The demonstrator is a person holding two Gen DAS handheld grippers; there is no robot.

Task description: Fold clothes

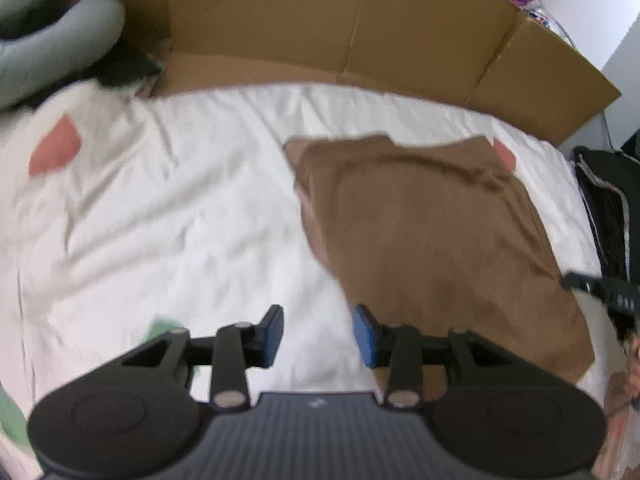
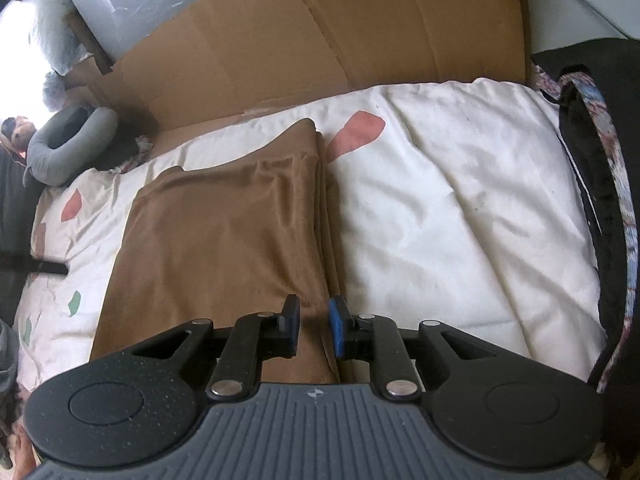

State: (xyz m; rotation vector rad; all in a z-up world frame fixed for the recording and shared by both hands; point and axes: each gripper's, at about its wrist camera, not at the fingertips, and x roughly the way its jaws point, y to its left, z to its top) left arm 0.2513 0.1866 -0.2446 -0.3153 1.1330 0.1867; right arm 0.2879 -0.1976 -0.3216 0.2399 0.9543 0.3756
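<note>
**Brown garment lying folded on the white bed**

No container is holding anything here — flattened cardboard (image 2: 320,40) is standing along the far edge of the bed, and a grey neck pillow (image 2: 68,144) is lying at the corner. The brown garment (image 2: 224,240) is resting flat on the white duvet (image 2: 460,200), its layered fold edge running along its right side. The left gripper (image 1: 319,334) is hovering over bare duvet just left of the cloth, angled steeply down, jaws spread with nothing between them. The right gripper (image 2: 314,328) is pointing down over the garment's near right edge, jaws narrowly parted; whether they are pinching the cloth cannot be told. No writing is legible.
</note>
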